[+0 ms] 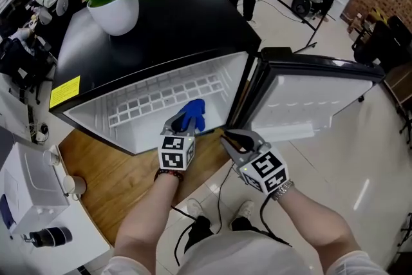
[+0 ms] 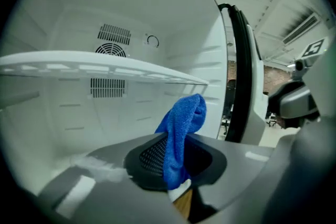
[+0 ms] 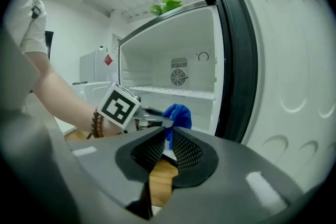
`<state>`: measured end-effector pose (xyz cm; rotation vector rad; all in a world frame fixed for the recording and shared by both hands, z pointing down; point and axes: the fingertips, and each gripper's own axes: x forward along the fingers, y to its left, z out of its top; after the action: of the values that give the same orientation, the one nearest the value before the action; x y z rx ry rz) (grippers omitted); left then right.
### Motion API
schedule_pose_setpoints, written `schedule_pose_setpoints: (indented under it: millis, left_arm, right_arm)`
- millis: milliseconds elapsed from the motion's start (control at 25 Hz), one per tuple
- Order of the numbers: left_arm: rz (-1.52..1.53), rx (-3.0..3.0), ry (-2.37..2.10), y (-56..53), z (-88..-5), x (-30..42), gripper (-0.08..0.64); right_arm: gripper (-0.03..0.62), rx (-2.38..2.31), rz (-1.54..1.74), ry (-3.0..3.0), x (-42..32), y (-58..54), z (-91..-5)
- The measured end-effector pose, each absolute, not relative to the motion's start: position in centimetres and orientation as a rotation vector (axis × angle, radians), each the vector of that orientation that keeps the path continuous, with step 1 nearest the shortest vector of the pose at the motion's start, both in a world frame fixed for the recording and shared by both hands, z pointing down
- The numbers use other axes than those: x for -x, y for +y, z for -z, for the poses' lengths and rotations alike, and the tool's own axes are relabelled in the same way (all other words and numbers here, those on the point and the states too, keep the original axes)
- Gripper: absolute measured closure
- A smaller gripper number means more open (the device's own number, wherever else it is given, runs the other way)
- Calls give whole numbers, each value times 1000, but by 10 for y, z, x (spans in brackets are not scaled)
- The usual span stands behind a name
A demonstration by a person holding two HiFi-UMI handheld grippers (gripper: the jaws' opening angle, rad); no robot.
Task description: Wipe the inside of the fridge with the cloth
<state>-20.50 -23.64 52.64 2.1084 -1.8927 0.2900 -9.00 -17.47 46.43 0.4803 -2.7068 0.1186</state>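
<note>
Where the black mini fridge (image 1: 180, 22) has its left front edge, a yellow rectangular sticker (image 1: 64, 92) sits, its print too small to read. No brand shows on the fridge. The person's left forearm, with a beaded bracelet (image 1: 168, 173) at the wrist, reaches towards the fridge's open white interior. The left gripper (image 1: 180, 124), topped by a black-and-white marker cube (image 1: 176, 151), is clamped on a blue terry cloth (image 1: 193, 114) held at the fridge's mouth, below its white grid shelf (image 1: 167, 96). The right gripper (image 1: 230, 138) points slightly downwards at the fridge's hinge side. Its jaws are drawn close with a narrow gap and nothing between them. The white-lined door (image 1: 309, 100) stands open to the fridge's right.
</note>
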Motion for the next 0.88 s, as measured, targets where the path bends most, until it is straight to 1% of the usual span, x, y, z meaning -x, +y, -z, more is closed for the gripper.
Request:
schedule_pose_setpoints:
  millis: [160,480,880]
  left_arm:
    - [-259,-2015,-1977,-264,-535,216,509]
    - [-178,-1891,-2055,-311,-553,223,509]
    - [-166,-1850,-2087,-342,-568,220,509]
  right_arm:
    - [590,-497,-111,-2720,83,-175,-461]
    - [591,-464,-134,-2757,76,-173,-459]
    - [591,-358,-132,-2772,80,-170,-460]
